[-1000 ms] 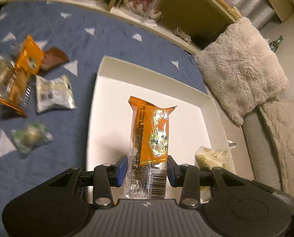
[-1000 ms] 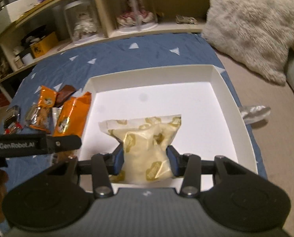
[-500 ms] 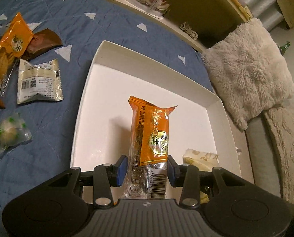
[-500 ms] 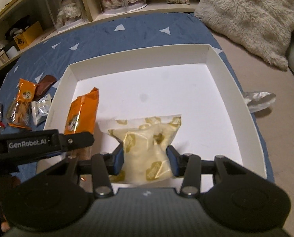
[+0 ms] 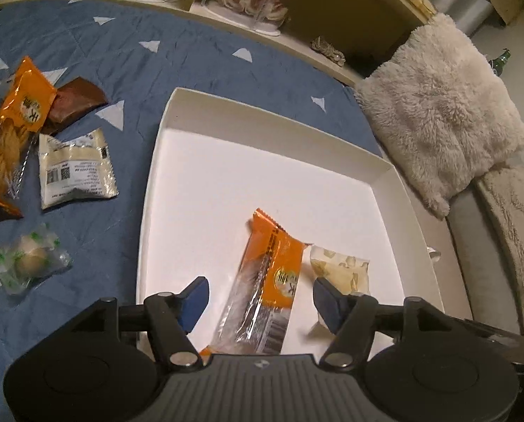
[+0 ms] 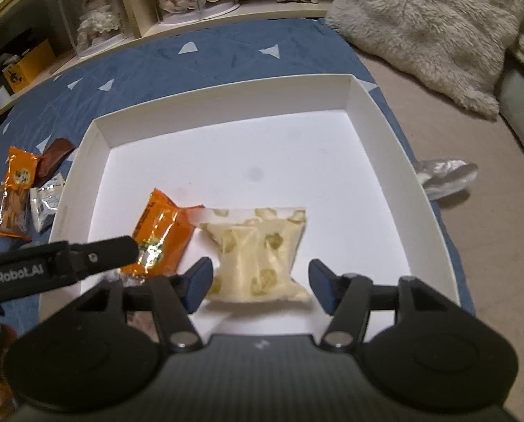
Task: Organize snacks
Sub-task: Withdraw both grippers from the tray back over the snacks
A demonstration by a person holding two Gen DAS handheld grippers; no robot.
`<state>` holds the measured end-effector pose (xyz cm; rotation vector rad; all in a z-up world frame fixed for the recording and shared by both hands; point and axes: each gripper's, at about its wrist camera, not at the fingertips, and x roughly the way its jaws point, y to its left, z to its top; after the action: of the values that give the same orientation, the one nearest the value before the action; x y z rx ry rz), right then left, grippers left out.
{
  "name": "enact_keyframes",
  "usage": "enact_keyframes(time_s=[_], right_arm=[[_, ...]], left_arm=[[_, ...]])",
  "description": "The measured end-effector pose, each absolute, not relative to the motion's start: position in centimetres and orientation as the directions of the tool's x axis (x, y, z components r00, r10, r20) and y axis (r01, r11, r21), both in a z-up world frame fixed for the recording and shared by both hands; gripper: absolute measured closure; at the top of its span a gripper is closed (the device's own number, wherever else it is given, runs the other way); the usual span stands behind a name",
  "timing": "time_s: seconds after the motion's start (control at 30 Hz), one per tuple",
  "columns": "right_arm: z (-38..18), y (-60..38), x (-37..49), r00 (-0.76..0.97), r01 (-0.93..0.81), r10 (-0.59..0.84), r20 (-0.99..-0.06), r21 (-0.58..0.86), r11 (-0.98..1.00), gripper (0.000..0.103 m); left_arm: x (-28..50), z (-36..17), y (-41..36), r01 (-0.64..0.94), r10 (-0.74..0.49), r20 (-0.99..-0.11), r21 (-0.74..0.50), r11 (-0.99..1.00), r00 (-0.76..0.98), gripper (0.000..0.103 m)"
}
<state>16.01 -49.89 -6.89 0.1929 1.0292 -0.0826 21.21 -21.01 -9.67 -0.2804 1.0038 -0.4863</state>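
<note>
- Nearest the cameras, left gripper and right gripper: jaws opening, pads clear of the packets between them.
- Orange snack packet and pale yellow packet lie side by side inside white tray.
- Beyond, loose snacks on blue cloth.

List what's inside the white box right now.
Two snacks lie in the white box: an orange packet and a cream packet, edges touching. The left gripper hides the orange packet's near end; nothing else shows on the bare floor.
</note>
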Motion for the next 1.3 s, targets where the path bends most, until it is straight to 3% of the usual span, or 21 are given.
enact_keyframes(time_s=[0.37, 0.63, 0.97, 1.03, 1.13, 1.3], right_arm=[[-5.8, -50.7, 14.6, 0.533, 0.206, 0.0, -0.846, 0.129, 0.97, 0.031], [-4.6, -51.2, 12.8, 0.562, 0.236, -0.01, -0.827, 0.149, 0.96, 0.023], [-3.1, -49.3, 10.6, 0.593, 0.196, -0.041, -0.804, 0.094, 0.976, 0.006], [-2.8, -49.0, 10.3, 0.595, 0.199, -0.052, -0.802, 0.084, 0.976, 0.001], [-2.6, -48.5, 9.7, 0.593, 0.204, -0.075, -0.802, 0.06, 0.977, 0.001], [-2.1, -48.1, 8.8, 0.604, 0.203, -0.09, -0.792, 0.043, 0.978, 0.001]], left_arm=[[19.4, -8.3, -20.3, 0.292, -0.467, -0.762, -0.369, 0.882, 0.448, 0.035], [18.1, -6.9, -18.8, 0.306, -0.428, -0.77, -0.312, 0.9, 0.473, 0.029], [16.3, -5.8, -17.0, 0.326, -0.37, -0.775, -0.224, 0.919, 0.513, 0.016], [16.1, -5.6, -16.5, 0.326, -0.364, -0.772, -0.214, 0.921, 0.522, 0.006], [15.7, -5.3, -15.9, 0.325, -0.348, -0.763, -0.19, 0.926, 0.545, 0.0], [15.6, -5.0, -14.9, 0.311, -0.333, -0.757, -0.179, 0.933, 0.563, 0.0]])
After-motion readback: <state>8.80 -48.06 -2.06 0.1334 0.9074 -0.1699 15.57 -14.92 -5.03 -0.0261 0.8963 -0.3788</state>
